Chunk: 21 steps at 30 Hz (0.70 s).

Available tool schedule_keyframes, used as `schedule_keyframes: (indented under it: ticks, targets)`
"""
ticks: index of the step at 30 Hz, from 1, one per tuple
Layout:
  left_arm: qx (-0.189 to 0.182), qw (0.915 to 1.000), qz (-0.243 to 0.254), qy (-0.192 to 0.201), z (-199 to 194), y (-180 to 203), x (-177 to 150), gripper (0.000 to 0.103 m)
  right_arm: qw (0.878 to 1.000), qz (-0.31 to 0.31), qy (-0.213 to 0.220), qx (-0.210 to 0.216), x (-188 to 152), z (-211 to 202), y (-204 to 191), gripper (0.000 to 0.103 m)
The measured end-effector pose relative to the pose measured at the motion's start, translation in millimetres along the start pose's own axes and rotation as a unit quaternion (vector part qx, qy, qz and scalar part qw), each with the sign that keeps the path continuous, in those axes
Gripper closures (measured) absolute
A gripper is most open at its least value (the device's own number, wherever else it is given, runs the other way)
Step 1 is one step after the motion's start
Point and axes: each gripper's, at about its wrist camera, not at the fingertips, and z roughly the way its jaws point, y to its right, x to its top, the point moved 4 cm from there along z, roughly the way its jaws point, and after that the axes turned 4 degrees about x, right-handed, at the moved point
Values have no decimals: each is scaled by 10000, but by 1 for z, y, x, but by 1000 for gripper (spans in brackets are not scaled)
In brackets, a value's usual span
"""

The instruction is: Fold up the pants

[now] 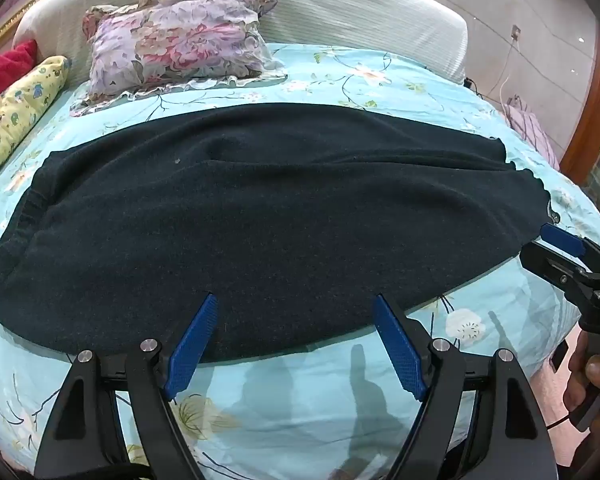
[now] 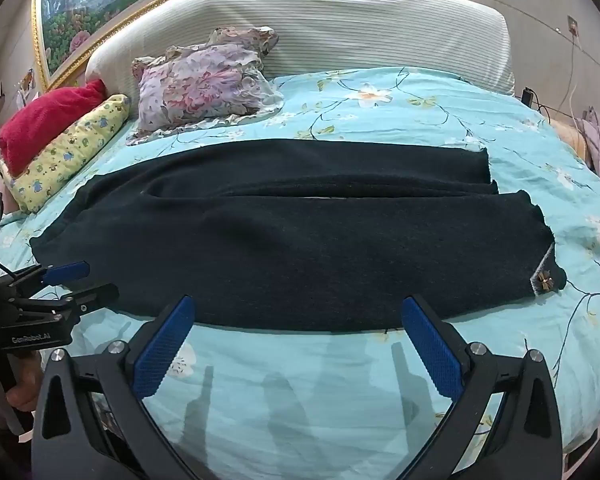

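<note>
Three pillows (image 2: 204, 80), floral turquoise bedsheet (image 2: 380, 100), padded headboard (image 2: 340, 20), framed painting (image 2: 100, 12)

Pants (image 2: 292, 236) lie flat across the bed (image 2: 400, 104) near its front edge, legs side by side. Pillow (image 2: 208, 80) behind them against the headboard (image 2: 340, 24); two cushions (image 2: 60, 140) at the bed's left edge.

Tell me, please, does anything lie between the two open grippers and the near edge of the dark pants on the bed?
Nothing visible does. The left gripper and right gripper are both open at the near edge of the pants, with only bare bedsheet below them. The floral pillow lies beyond the pants.
</note>
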Motion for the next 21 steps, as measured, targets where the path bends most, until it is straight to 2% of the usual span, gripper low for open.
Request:
schedule_keyframes:
  ticks: [21]
  targets:
    - [-38,10000,7,22,1,3,0,22,9999,43,-41,115,2,1,-5,0]
